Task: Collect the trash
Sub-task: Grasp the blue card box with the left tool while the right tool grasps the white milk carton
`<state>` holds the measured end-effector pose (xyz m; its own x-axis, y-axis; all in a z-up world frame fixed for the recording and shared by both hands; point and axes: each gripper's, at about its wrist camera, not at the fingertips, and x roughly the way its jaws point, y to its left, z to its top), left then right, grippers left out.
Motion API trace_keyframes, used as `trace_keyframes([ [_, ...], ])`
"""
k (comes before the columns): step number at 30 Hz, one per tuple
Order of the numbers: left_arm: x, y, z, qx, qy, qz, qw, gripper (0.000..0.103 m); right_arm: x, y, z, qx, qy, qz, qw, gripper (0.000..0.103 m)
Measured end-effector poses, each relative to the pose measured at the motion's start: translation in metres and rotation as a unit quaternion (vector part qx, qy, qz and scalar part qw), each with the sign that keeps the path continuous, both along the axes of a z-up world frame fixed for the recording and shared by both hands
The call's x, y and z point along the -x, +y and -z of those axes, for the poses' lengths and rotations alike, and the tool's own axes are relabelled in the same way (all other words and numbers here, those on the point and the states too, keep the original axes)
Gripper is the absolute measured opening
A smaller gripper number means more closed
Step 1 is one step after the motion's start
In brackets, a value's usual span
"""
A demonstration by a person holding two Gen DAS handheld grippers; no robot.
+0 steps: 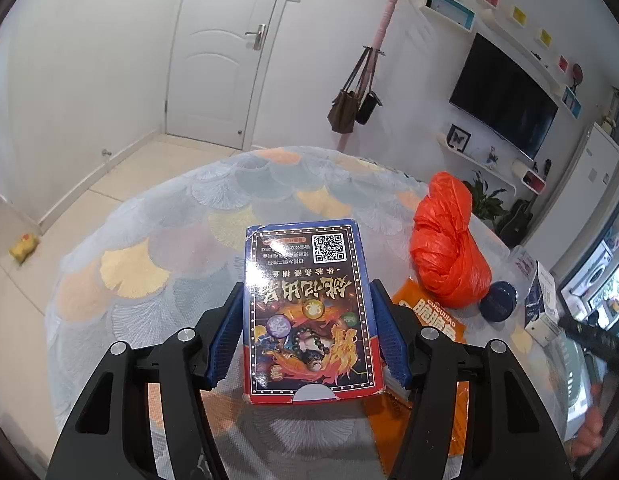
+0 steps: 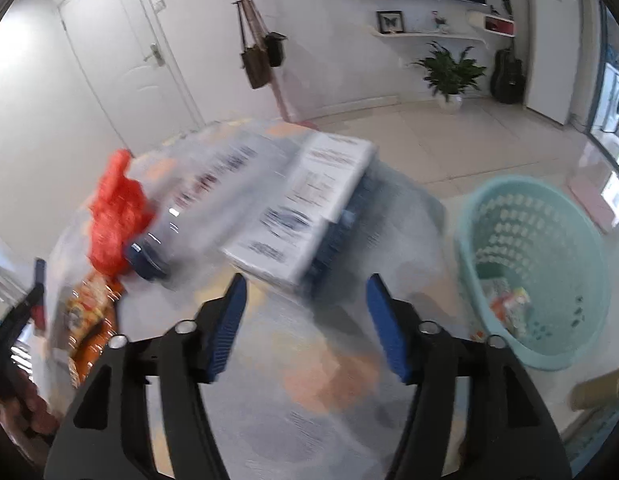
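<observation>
My left gripper [image 1: 307, 296] is shut on a colourful printed box [image 1: 309, 312], blue and red with a QR code, held above the round table [image 1: 169, 248]. An orange plastic bag [image 1: 449, 248], an orange snack packet [image 1: 425, 316] and a dark blue round lid [image 1: 499, 302] lie to its right. My right gripper [image 2: 305, 292] is open and empty above the table, just short of a white and blue box [image 2: 305, 216]. The view is blurred. The orange bag [image 2: 117, 216] shows on the left there. A teal basket [image 2: 537, 264] holding some trash stands on the floor at the right.
A white and blue box [image 1: 543, 300] stands at the table's right edge. A coat stand with bags [image 1: 361, 100], a door [image 1: 217, 48] and a TV [image 1: 505, 96] are behind the table. A potted plant [image 2: 449, 72] and a guitar [image 2: 507, 76] stand by the far wall.
</observation>
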<state>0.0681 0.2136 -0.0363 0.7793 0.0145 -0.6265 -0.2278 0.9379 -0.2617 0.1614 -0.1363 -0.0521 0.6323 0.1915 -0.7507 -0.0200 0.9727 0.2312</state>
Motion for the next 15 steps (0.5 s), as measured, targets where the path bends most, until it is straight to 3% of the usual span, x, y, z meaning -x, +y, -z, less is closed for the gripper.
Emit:
trace_keyframes([
  [4,0.001,-0.002,-0.001,-0.001,0.000,0.003,1.0000,0.059,-0.037,0.008,-0.001,0.012,0.021,0.047,0.999,0.074],
  [12,0.000,-0.002,0.001,0.001,-0.001,0.012,0.9999,0.059,-0.074,0.010,0.020,0.037,0.065,0.094,0.993,0.073],
  [15,0.001,-0.003,0.001,0.001,-0.001,0.011,0.9999,0.059,-0.076,0.008,0.027,0.038,0.075,0.089,0.993,0.065],
])
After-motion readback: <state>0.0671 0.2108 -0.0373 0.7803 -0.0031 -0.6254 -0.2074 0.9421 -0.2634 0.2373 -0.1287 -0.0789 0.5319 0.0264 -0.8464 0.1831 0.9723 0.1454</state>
